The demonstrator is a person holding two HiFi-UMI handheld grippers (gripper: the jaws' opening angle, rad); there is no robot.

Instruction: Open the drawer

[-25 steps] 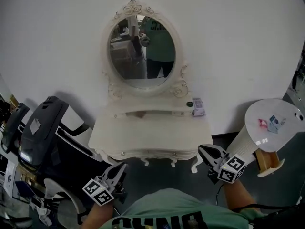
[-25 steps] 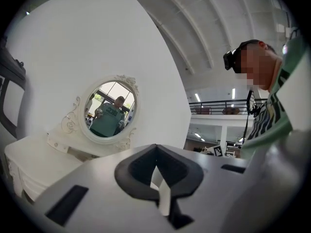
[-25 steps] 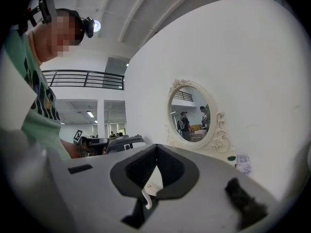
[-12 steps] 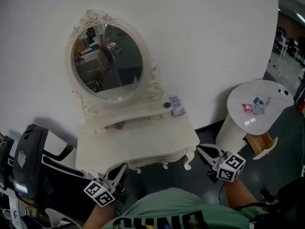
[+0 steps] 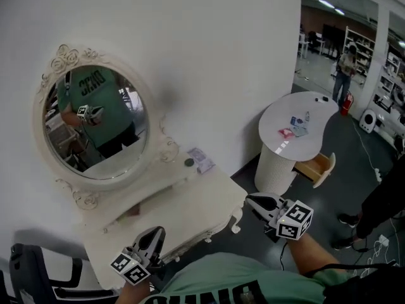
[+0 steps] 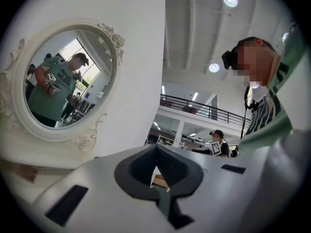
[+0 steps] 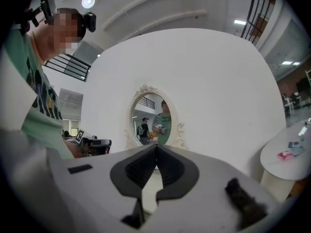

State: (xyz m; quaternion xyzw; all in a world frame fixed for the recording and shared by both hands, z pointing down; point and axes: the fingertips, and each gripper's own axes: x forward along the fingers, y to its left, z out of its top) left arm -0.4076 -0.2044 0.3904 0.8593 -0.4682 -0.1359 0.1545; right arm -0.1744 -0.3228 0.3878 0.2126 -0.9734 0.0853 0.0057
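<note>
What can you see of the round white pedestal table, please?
The round white pedestal table stands on the dark floor, right of the cream dressing table, not touching it. Its glossy top rests on a white cylinder base. A light wooden drawer juts open from that base. Small red and blue items lie on top.

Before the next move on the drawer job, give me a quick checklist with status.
1. Left claw empty: ok, shut on nothing.
2. Right claw empty: ok, shut on nothing.
3. A claw opened for a handle: not ok, both are shut.
4. Dressing table drawer handle in view: cannot tell, its front edge hides it.
5. Wooden drawer under the round table pulled out: ok, it stands open.
</note>
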